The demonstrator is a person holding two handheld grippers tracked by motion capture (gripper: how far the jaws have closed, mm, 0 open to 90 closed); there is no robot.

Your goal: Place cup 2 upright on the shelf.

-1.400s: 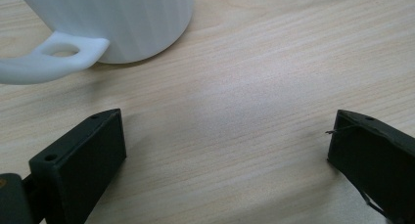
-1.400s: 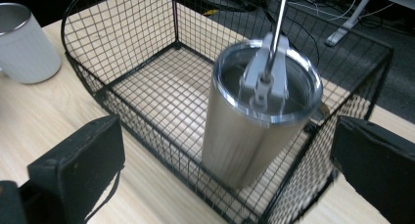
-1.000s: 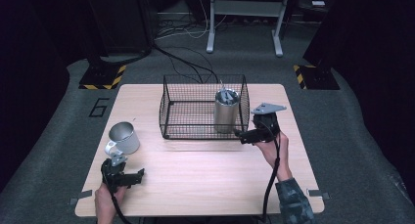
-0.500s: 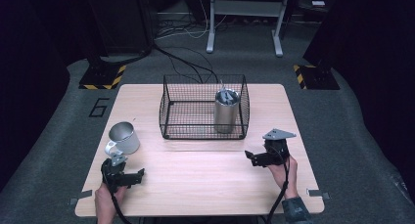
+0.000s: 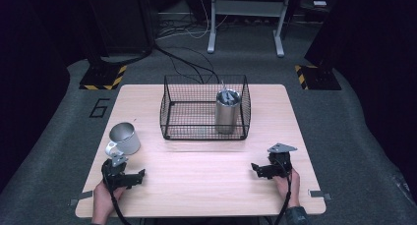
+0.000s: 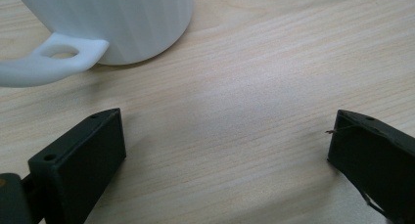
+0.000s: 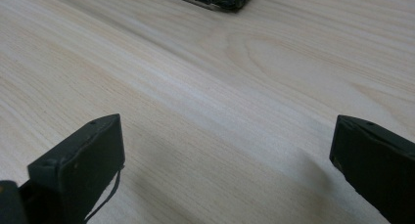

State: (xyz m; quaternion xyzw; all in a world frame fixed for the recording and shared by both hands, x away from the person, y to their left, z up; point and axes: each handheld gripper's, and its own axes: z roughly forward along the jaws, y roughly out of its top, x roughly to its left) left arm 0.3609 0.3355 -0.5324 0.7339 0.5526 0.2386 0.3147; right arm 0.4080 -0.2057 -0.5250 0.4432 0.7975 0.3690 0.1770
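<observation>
The metal mug [image 5: 124, 138], plain and unlabelled, pale with a looped handle, stands at the surface's [image 5: 206, 181] left, just beyond the left hand-held gripper [image 5: 124, 178]. Both it and the right hand-held gripper [image 5: 265, 170] gape wide, empty. A "6" [image 5: 100, 107] marks the floor.

Bright table [image 5: 206, 161], dark surroundings, soft focus

white mug [image 6: 117, 23], wide-spread claw [image 6: 225, 150], table [image 6: 274, 62]

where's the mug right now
In the high view the mug stands on the table's left side, outside the wire basket, just ahead of the left hand-held gripper; the left gripper view shows its handle beyond the open jaws.
</observation>
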